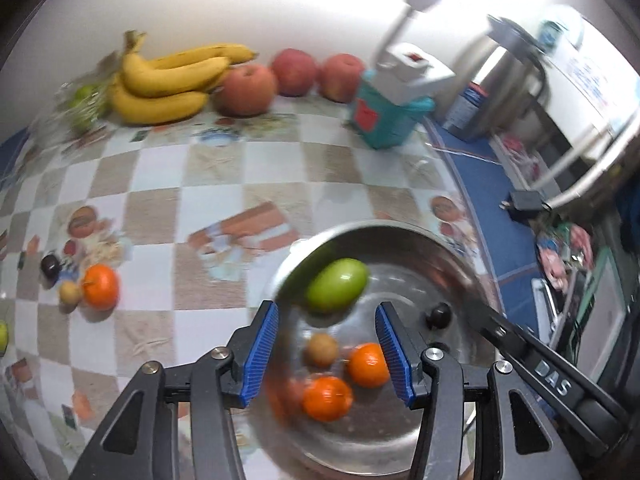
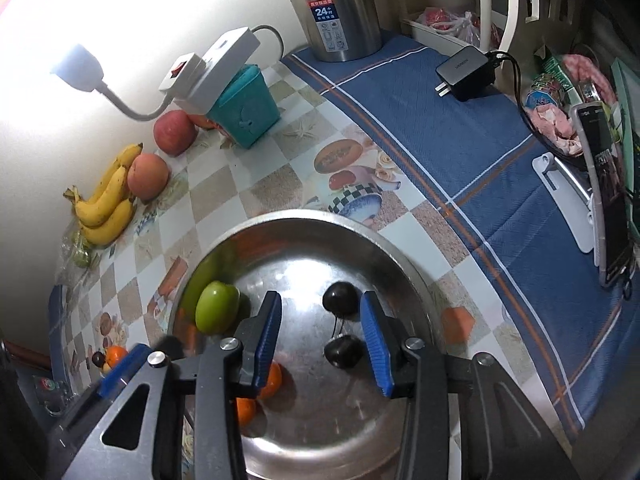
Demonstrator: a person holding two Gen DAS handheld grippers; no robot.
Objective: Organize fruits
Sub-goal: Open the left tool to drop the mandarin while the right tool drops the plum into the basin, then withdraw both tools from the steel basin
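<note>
A steel bowl [image 1: 360,226] [image 2: 304,214] holds two oranges [image 1: 367,364], a small brown fruit [image 1: 320,350], a green fruit [image 1: 338,290] [image 2: 216,306] and two dark plums [image 2: 340,298]. My left gripper [image 1: 327,314] hangs open over the bowl, and the blurred green fruit lies just past its fingertips, untouched by the blue pads. My right gripper [image 2: 321,320] is open above the two plums, with nothing pressed between its pads. On the checked tablecloth to the left lie another orange [image 1: 100,286], a dark plum [image 1: 50,266] and a small tan fruit [image 1: 70,292].
Bananas [image 1: 168,80], three apples [image 1: 246,90] and a bag of green fruit [image 1: 82,104] line the back wall. A teal box [image 2: 248,108] bears a power strip with a lamp. A steel kettle [image 2: 336,8], a charger [image 2: 464,70] and a phone on a stand [image 2: 608,200] sit on the blue cloth at right.
</note>
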